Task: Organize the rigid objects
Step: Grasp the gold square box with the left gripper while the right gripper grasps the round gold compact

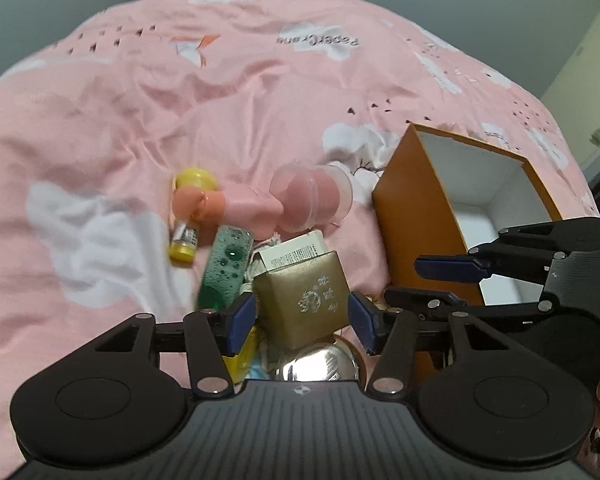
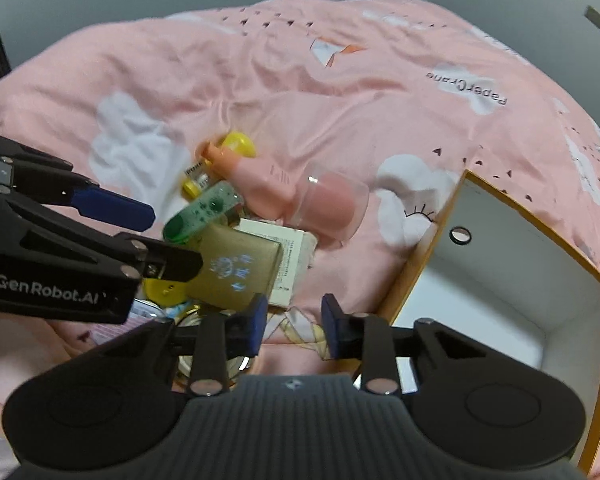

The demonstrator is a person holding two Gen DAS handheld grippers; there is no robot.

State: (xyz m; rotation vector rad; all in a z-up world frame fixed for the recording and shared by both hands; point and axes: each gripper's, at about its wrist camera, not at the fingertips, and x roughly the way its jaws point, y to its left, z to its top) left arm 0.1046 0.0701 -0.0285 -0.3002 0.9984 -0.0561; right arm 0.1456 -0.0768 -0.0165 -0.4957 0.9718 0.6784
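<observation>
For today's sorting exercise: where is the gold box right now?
In the left wrist view, the gold box sits low centre between the open left tongs, atop the clutter pile, left of the orange box.

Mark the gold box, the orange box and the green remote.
gold box (image 1: 306,296), left wrist view, embossed front face
orange box (image 2: 500,276), right wrist view, white inner floor
green remote (image 1: 225,270), left wrist view, button face

A bed carries everything, spread with a rumpled pink duvet (image 1: 260,92) printed with white clouds and "PaperCrane". An open orange box (image 1: 416,216) with a white inside sits on it to the right. Beside it lies a heap: a pink bottle (image 1: 244,204) with a clear cap, a yellow-capped vial (image 1: 184,240), a green gel-filled case (image 1: 226,268), a gold carton (image 1: 304,300) atop a white carton (image 1: 296,250)
</observation>
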